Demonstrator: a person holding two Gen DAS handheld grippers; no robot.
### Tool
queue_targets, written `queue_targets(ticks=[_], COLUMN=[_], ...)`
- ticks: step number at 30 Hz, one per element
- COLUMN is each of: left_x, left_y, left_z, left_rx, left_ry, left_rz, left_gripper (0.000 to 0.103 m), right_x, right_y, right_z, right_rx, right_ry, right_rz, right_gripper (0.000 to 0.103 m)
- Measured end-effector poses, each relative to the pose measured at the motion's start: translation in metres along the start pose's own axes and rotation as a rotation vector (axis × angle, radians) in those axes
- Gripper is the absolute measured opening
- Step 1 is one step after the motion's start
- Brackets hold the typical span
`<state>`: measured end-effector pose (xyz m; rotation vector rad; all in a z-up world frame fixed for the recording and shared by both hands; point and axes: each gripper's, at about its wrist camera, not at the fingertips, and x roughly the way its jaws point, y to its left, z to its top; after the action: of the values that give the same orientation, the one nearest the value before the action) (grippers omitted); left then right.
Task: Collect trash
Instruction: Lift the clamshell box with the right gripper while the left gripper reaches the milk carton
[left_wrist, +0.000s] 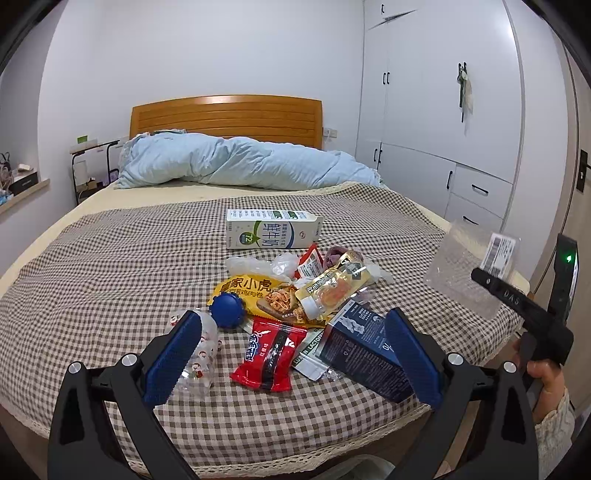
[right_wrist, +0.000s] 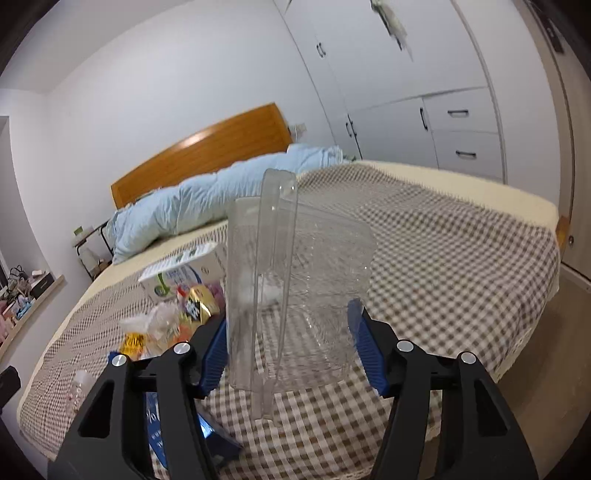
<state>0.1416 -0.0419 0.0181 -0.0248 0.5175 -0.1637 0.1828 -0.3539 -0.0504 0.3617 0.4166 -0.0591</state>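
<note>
**Clear Plastic Box Lifted Off Bed as Litter Pile Waits**

A bed (left_wrist: 110, 266) covered by a checked spread is seen strewn with packaging near its foot, where it can be reached from the bedside; a blue quilt (left_wrist: 240, 162) is bunched against the headboard, leaving the spread bare around the litter. The largest piece, a milk carton (left_wrist: 273, 230), is laid on its side behind the heap. In front of it a yellow snack bag (left_wrist: 255, 291), a dark blue carton (left_wrist: 362, 354), a red wrapper (left_wrist: 269, 354), a small clear bottle (left_wrist: 201, 354) and a blue ball-shaped lid (left_wrist: 227, 304) are scattered touching or overlapping one another.

A clear plastic clamshell box (right_wrist: 295, 295) is held in the air over the bed's right side, clear of the pile, by the right gripper (right_wrist: 291, 347); its blue pads are pressed against the box's two sides, presumably so that it can be carried off as trash. In the left wrist view the same box, bearing a barcode label, is seen beside a hand (left_wrist: 546, 373) on the gripper's handle.

The left gripper (left_wrist: 291, 354) is held low over the near litter with its jaws spread wide and nothing between the pads, apparently kept ready.

No bin or bag is clearly shown. The box's contents cannot be made out beyond a whitish smear, and the crumpled wrappers behind the yellow bag are hard to tell apart.
</note>
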Motion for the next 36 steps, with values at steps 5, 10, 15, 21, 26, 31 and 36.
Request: queue_targets(ticks=[5, 10, 15, 21, 26, 31, 36], left_x=[0.000, 0.004, 0.011, 0.021, 0.030, 0.046, 0.081], left_y=[-0.003, -0.003, -0.005, -0.012, -0.018, -0.028, -0.033], left_z=[0.003, 0.008, 0.017, 0.030, 0.052, 0.081, 0.110], left_rx=[0.012, 0.015, 0.031, 0.083, 0.131, 0.233, 0.392], left_ry=[0.007, 0.025, 0.046, 0.085, 0.097, 0.103, 0.155], left_rz=[0.001, -0.005, -0.004, -0.006, -0.064, -0.048, -0.036], left_gripper=[0.096, 0.096, 0.096, 0.096, 0.096, 0.096, 0.096], right_x=[-0.003, -0.004, 0.002, 0.008, 0.010, 0.013, 0.008], right_y=[0.008, 0.010, 0.009, 0.013, 0.015, 0.008, 0.001], right_z=[0.007, 0.011, 0.012, 0.012, 0.010, 0.009, 0.010], right_rx=[-0.018, -0.021, -0.016, -0.030, -0.046, -0.029, -0.020], right_ry=[-0.055, -0.088, -0.107, -0.116, -0.142, -0.140, -0.163], right_rz=[-0.002, -0.003, -0.014, -0.009, -0.003, 0.006, -0.008], right_gripper=[0.058, 0.058, 0.058, 0.058, 0.058, 0.058, 0.058])
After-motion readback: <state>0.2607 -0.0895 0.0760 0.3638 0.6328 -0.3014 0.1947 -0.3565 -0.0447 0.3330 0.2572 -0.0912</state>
